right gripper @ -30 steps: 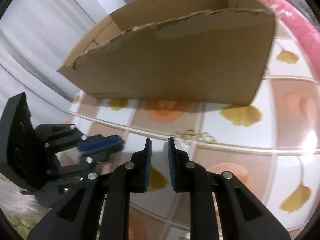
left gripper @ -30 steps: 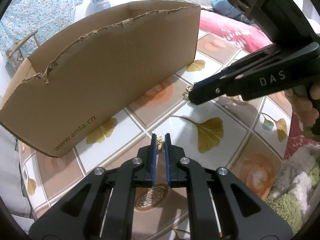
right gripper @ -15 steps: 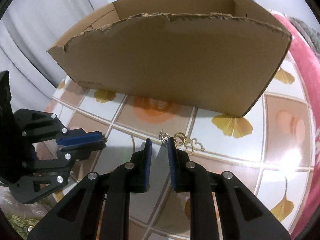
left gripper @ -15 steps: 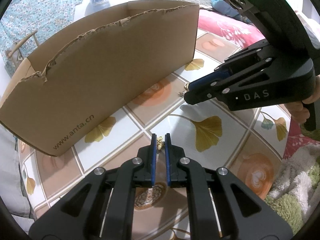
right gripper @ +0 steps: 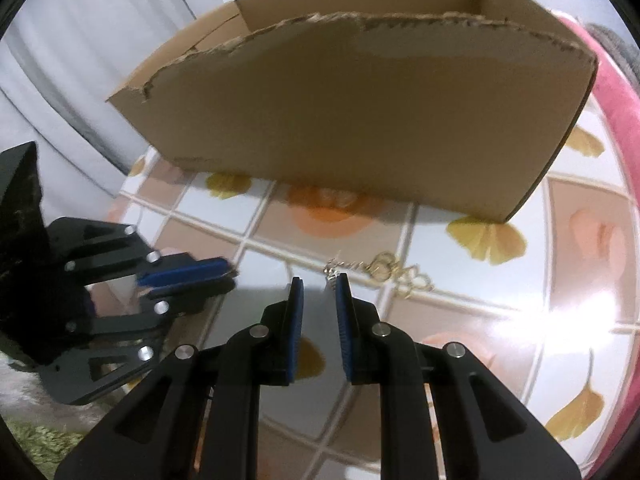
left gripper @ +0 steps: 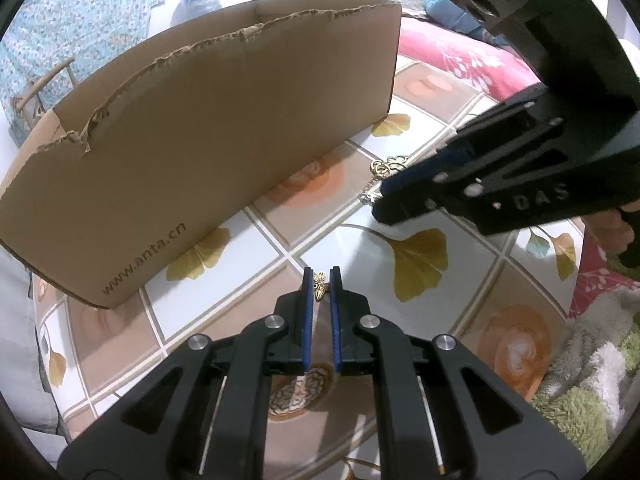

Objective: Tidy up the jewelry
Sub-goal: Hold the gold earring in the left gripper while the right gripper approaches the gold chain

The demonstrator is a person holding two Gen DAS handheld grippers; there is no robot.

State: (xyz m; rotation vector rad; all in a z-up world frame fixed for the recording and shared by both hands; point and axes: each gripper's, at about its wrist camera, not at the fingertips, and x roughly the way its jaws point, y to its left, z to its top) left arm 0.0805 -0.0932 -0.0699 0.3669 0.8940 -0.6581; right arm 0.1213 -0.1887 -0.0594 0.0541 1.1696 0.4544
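My left gripper is shut on a small gold butterfly charm, held just above the table; it also shows at the left of the right wrist view. A little heap of gold rings and chain lies on the patterned tabletop in front of the cardboard box. My right gripper hovers right at that heap. Its jaws stand slightly apart with nothing between the pads, and a silvery end of the chain lies at its right fingertip.
The tall open box with torn rims blocks the far side of the table. Pink bedding lies behind at the right and a green shaggy rug at the near right. A person's hand grips the right tool.
The right gripper has shifted and rolled a little above the gold heap, which now sits at its fingertips. The left gripper has kept still with the butterfly charm.
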